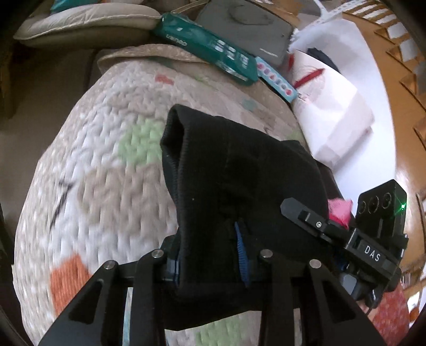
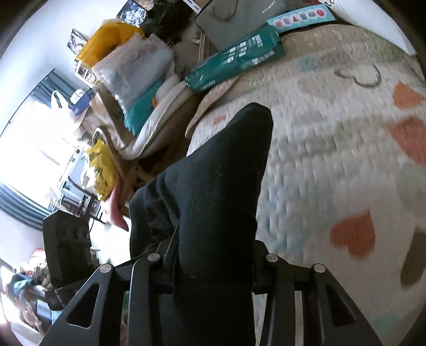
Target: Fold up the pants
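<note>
Above quilt [image 1: 93, 159]: claw-held black pants [image 1: 226, 173].

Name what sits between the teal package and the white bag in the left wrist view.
A light blue strip with coloured shapes lies between the teal package and white bag.

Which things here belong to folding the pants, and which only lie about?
Job: black pants, held in the left tongs and the right tongs; quilted bed cover beneath.

Lying about: teal package, grey bag, cushion, yellow bag.
</note>
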Tool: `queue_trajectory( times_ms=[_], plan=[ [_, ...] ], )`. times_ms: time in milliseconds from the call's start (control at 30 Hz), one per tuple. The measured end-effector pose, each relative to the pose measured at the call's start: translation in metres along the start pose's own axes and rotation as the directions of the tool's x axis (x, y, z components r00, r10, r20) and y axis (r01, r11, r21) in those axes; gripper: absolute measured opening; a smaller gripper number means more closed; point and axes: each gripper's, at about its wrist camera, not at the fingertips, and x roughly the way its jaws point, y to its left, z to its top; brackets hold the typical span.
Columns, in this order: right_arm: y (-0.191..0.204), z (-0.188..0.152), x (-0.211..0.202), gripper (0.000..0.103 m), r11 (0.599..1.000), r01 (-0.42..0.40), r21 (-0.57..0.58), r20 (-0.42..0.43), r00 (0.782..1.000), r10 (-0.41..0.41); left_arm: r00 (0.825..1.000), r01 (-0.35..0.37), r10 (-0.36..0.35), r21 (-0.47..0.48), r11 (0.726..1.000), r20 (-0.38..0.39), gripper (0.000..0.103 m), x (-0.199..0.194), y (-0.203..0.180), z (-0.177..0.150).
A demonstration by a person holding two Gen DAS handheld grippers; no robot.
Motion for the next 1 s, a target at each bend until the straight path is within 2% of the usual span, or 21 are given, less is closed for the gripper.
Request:
queue_trajectory(
  times_ms=[133,267,333,400,500,567,667,700,800,867,1000],
  plan=[
    [-0.019,0.028,0.035,0.042,0.999,0.026,0.032,-0.018,1.000,-0.026,0.997,-0.072,0.072,-0.003,0.997,-0.026,0.032,0.033,0.013,0.020],
    [-0.040,0.036,0.071,0.047,0.995,0.076,0.063,-0.058,0.996,-0.072,0.987,-0.151,0.151,0.002,0.989,-0.061,0.035,0.059,0.025,0.024],
    [-0.047,0.036,0.084,0.055,0.991,0.116,0.073,-0.074,0.991,-0.111,0.987,-0.149,0.149,0.014,0.989,-0.058,0.039,0.061,0.027,0.024],
    [-0.051,0.034,0.089,0.063,0.989,0.120,0.081,-0.074,0.991,-0.114,0.985,-0.158,0.160,0.033,0.987,-0.058,0.042,0.060,0.025,0.024],
    [-0.060,0.033,0.088,0.064,0.990,0.103,0.097,-0.067,0.993,-0.097,0.985,-0.163,0.166,0.054,0.985,-0.054,0.044,0.050,0.020,0.025],
    [-0.062,0.034,0.082,0.065,0.990,0.104,0.099,-0.058,0.993,-0.098,0.987,-0.157,0.158,0.058,0.986,-0.009,0.044,0.037,0.014,0.033],
    [-0.064,0.034,0.068,0.065,0.989,0.102,0.106,-0.037,0.994,-0.099,0.991,-0.126,0.125,0.012,0.992,0.050,0.044,0.019,0.012,0.048],
    [-0.064,0.036,0.063,0.066,0.989,0.099,0.111,-0.025,0.995,-0.096,0.989,-0.136,0.136,-0.002,0.991,0.061,0.044,0.018,0.011,0.054],
    [-0.064,0.043,0.051,0.068,0.987,0.108,0.121,0.024,0.993,-0.111,0.969,-0.235,0.237,-0.027,0.972,0.064,0.044,0.030,0.012,0.073],
    [-0.064,0.053,0.049,0.068,0.984,0.123,0.130,0.041,0.991,-0.129,0.954,-0.296,0.298,-0.038,0.954,0.037,0.044,0.043,0.018,0.079],
    [-0.065,0.067,0.061,0.068,0.976,0.177,0.129,0.026,0.983,-0.182,0.930,-0.366,0.366,-0.053,0.929,-0.009,0.045,0.065,0.033,0.083]
  ],
)
